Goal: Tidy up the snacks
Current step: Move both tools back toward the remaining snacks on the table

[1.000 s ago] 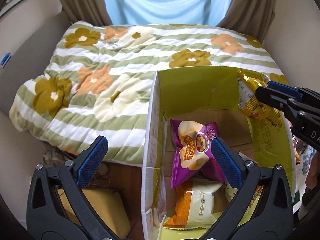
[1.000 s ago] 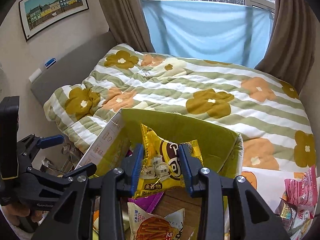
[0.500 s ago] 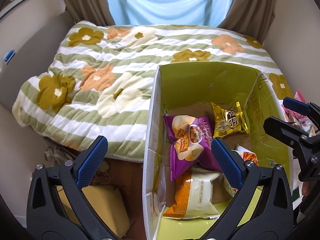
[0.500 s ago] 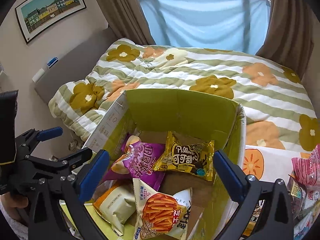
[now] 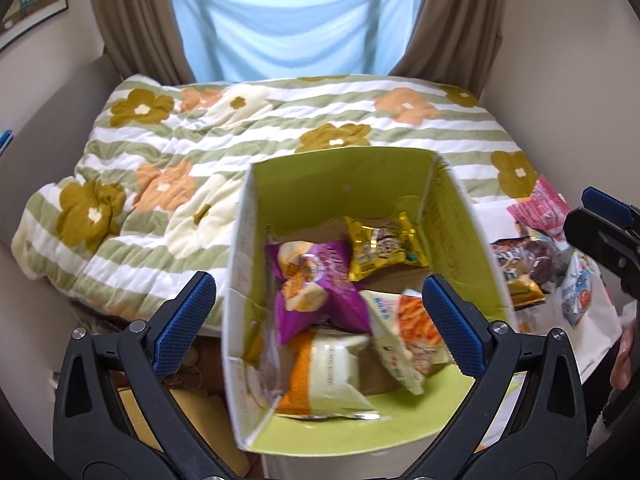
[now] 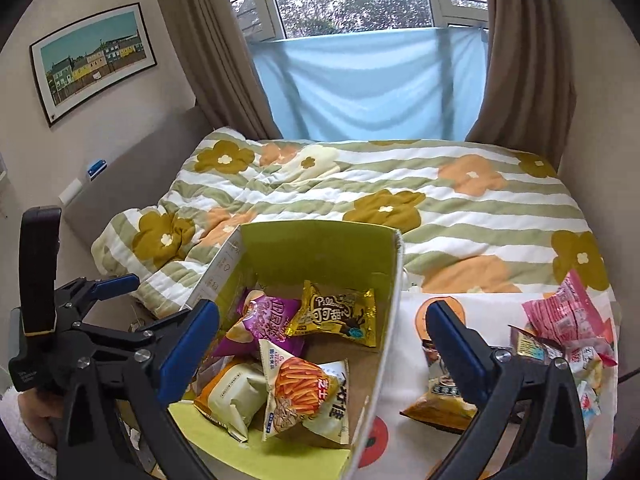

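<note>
A cardboard box [image 5: 340, 184] [image 6: 320, 252] with a green lining stands by the bed. In it lie a gold bag [image 5: 384, 244] [image 6: 336, 314], a purple bag [image 5: 316, 280] [image 6: 260, 320], a white bag with orange sticks [image 5: 408, 328] [image 6: 304, 392] and an orange-and-cream bag [image 5: 324, 372] [image 6: 232, 396]. My left gripper [image 5: 316, 312] hangs open above the box's near left part, holding nothing. My right gripper [image 6: 322, 320] is open and empty above the box's right wall. Loose snacks, among them a pink bag [image 6: 560, 312] [image 5: 536, 208], lie to the right.
The loose snacks rest on a white printed cloth [image 6: 400, 420] right of the box. A flowered quilt [image 5: 200, 152] covers the bed behind. A flat yellow-brown box [image 5: 200, 420] lies on the floor at the left. A hand [image 5: 624, 356] shows at the right edge.
My right gripper opened and let go of the gold bag, which now lies in the box. Both grippers drew back and rose; the right one shifted toward the loose snacks.
</note>
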Action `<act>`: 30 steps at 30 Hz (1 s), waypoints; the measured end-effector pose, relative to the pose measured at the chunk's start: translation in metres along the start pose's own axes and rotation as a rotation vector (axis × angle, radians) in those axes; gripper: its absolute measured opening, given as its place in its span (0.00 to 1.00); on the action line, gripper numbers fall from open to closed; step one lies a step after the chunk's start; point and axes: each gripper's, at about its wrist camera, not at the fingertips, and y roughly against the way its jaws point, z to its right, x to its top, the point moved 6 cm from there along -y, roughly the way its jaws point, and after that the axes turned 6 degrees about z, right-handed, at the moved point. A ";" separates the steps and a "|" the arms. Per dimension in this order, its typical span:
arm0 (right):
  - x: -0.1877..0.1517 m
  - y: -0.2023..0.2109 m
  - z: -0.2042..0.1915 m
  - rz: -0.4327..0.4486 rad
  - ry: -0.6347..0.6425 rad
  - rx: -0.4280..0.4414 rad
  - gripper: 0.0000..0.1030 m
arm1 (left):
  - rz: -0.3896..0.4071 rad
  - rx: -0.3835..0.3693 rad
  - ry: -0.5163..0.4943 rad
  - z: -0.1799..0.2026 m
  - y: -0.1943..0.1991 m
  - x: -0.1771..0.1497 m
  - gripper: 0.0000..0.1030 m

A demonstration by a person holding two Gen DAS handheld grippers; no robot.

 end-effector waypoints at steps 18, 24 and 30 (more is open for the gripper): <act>-0.051 0.155 0.201 0.051 -0.054 -0.146 1.00 | -0.010 -0.043 0.045 0.222 0.044 -0.053 0.99; -0.084 0.168 0.247 -0.009 -0.023 -0.137 1.00 | -0.103 -0.098 0.050 0.283 0.027 -0.082 0.99; -0.120 0.154 0.280 -0.083 0.013 -0.089 1.00 | -0.197 -0.135 -0.009 0.321 -0.013 -0.111 0.99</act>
